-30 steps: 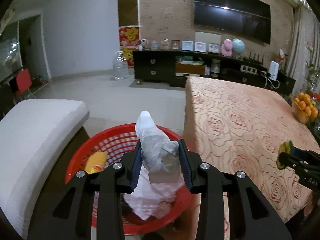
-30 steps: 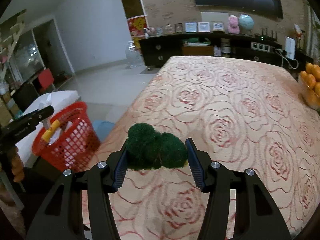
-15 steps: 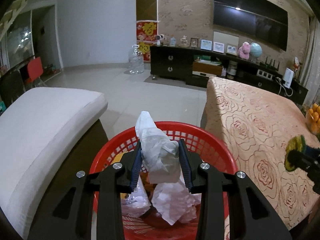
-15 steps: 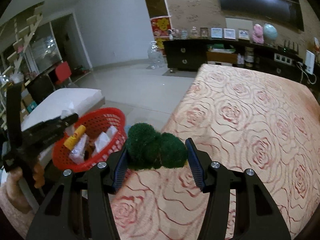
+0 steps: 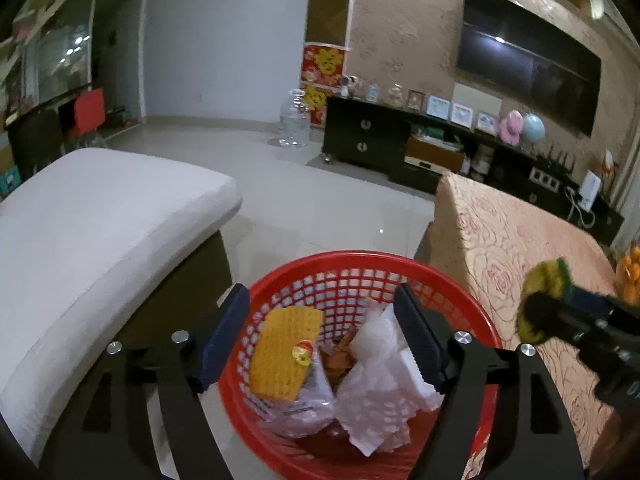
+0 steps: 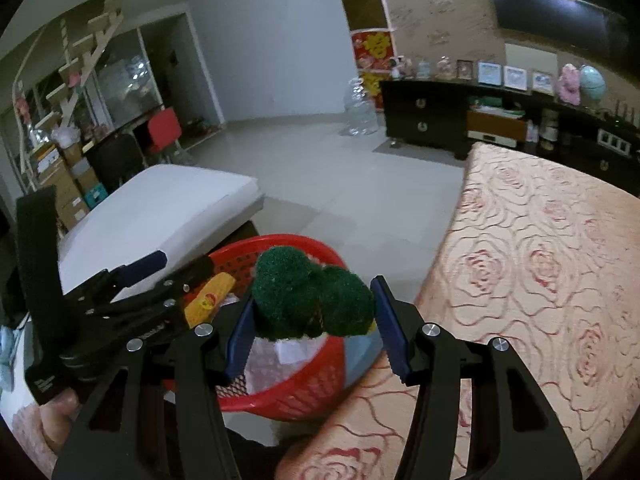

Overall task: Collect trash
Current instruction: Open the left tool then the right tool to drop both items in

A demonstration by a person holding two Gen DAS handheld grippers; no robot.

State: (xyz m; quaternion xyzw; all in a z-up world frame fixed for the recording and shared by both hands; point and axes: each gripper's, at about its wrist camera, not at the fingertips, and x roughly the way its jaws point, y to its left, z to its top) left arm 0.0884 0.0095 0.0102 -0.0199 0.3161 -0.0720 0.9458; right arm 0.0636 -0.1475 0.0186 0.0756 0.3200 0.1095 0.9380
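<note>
Left gripper [image 5: 322, 338]: jaws wide apart above the red basket [image 5: 486, 322], nothing between the pads; they have just been opening, and the white crumpled tissue they clamped half a second ago is out of them.
Right gripper [image 6: 312, 324]: clamped on a dark green scouring sponge [image 6: 308, 300] as before, now over the basket's rim beside the table's near-left corner; a second ago it hung over the tablecloth.
Change in view: the basket fills more of the left wrist view than a second ago.
Red basket: mesh-sided, on the floor between the white cushion [image 5: 92, 224] and the rose-patterned table [image 5: 516, 240].
Basket contents: a yellow waffle-textured packet [image 5: 286, 354] at the left, white crumpled tissue [image 5: 376, 400] and clear plastic wrap at the right, something orange between them.
Far right table edge: oranges [image 5: 630, 276], partly cut off.
</note>
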